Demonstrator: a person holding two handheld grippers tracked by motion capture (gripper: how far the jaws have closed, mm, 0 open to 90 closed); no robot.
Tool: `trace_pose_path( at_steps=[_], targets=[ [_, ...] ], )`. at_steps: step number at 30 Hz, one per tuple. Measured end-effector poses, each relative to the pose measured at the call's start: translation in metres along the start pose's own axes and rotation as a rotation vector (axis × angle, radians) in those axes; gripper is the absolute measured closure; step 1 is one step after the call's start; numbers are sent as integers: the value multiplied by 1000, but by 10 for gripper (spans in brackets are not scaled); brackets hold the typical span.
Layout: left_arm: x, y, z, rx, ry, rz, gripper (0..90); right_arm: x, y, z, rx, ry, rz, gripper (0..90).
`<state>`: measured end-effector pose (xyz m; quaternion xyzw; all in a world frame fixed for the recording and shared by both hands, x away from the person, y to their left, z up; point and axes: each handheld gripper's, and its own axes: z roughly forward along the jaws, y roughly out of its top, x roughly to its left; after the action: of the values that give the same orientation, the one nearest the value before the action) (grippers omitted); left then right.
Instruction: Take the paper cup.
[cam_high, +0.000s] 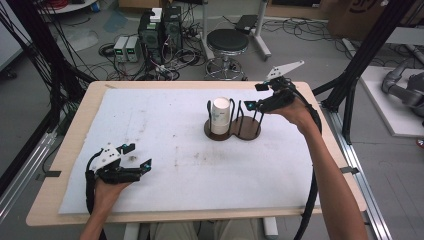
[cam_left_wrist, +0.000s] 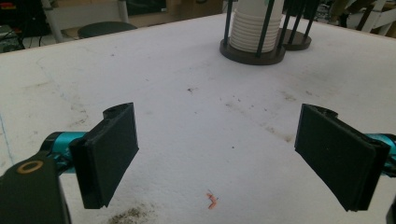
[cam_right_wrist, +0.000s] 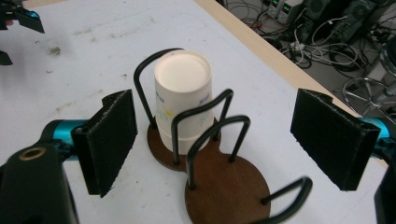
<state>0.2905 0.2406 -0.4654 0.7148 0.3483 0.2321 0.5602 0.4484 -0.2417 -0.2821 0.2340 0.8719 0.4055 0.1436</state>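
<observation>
A stack of white paper cups stands upside down in the left bay of a dark wooden two-bay holder with black wire loops, near the table's far middle. The right bay is empty. My right gripper hovers open just above and right of the holder. Its own view looks down on the cups and the empty bay, with its jaws wide apart and nothing between them. My left gripper rests open near the front left of the mat. Its view shows the cups far ahead.
A white mat covers most of the wooden table. A tiny orange scrap lies near the left gripper. Beyond the far edge are a stool, electronics boxes and floor cables. Black frame posts stand at the right.
</observation>
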Motion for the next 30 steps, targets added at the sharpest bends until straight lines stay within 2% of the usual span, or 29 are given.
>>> trace_pose_path(
  at_steps=[2, 5, 12, 15, 16, 17, 18, 19, 20, 24, 30],
  targets=[
    [0, 0, 0, 1, -1, -1, 132, -1, 11, 6, 30, 9, -31, 150],
    [0, 0, 0, 1, -2, -1, 132, -2, 17, 9, 39, 21, -32, 150],
    [0, 0, 0, 2, -2, -1, 132, -3, 38, 20, 110, 52, -76, 150],
    [0, 0, 1, 2, -1, -1, 132, -3, 42, 25, 121, 66, -84, 150],
    [0, 0, 1, 0, -1, 0, 132, -2, 46, 33, 156, 75, -90, 150],
    [0, 0, 1, 0, -1, 0, 132, -2, 46, 33, 156, 75, -90, 150],
    [0, 0, 1, 0, 0, 1, 132, -1, 50, 40, 188, 79, -106, 150],
    [0, 0, 1, 0, -1, 1, 132, -1, 50, 40, 188, 79, -106, 150],
    [0, 0, 1, 0, -1, -1, 132, 1, 55, 47, 215, 93, -120, 151],
    [0, 0, 1, 3, -2, 0, 132, 3, 63, 56, 222, 100, -141, 150],
    [0, 0, 1, 7, -4, 6, 132, 5, 71, 73, 281, 125, -153, 151]
  ],
)
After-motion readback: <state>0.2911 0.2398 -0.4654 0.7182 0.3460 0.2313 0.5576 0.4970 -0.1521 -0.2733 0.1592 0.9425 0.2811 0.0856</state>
